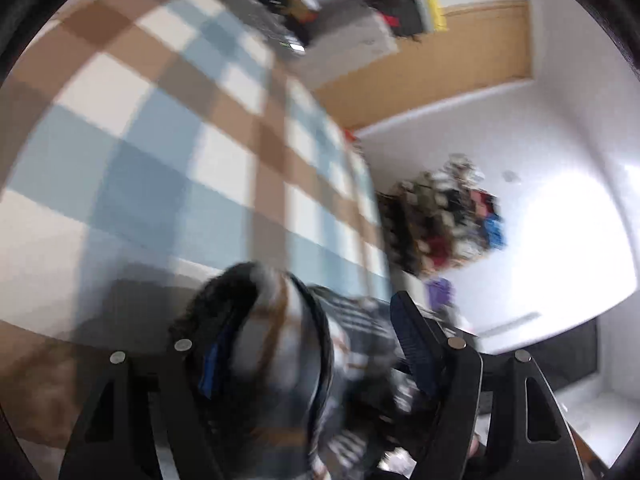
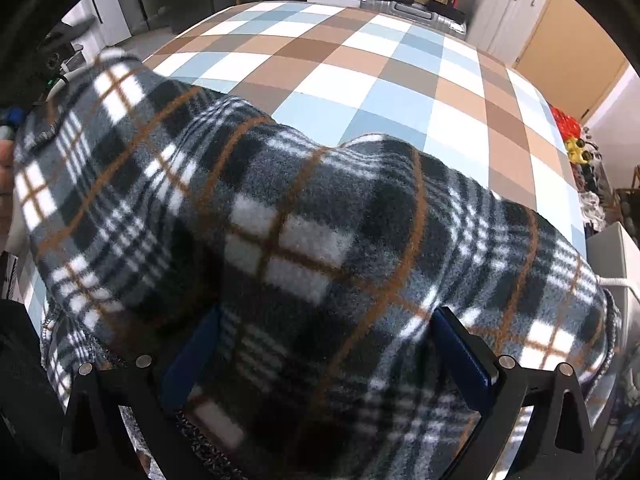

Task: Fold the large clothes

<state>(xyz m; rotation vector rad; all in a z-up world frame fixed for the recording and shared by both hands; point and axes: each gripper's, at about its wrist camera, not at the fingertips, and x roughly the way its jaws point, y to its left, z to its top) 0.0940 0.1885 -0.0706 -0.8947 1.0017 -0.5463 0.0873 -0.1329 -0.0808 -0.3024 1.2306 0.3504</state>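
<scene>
The plaid fleece is lying bunched across the near end of the bed (no neat fold showing yet). The right gripper is clamping a wide fold; the left gripper, jaws apart, has fleece draping between them.

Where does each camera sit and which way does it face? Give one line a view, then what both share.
Left wrist: on the left gripper, tilted, blurred, looking across the blue, brown and white checked bed cover towards a white wall and tan door; its two black fingers show, a fold of the dark plaid fleece garment between them.
Right wrist: on the right gripper, looking steeply down at the plaid fleece garment heaped on the checked cover; its fingers flank the fleece.
Shared: fleece and cover.
</scene>
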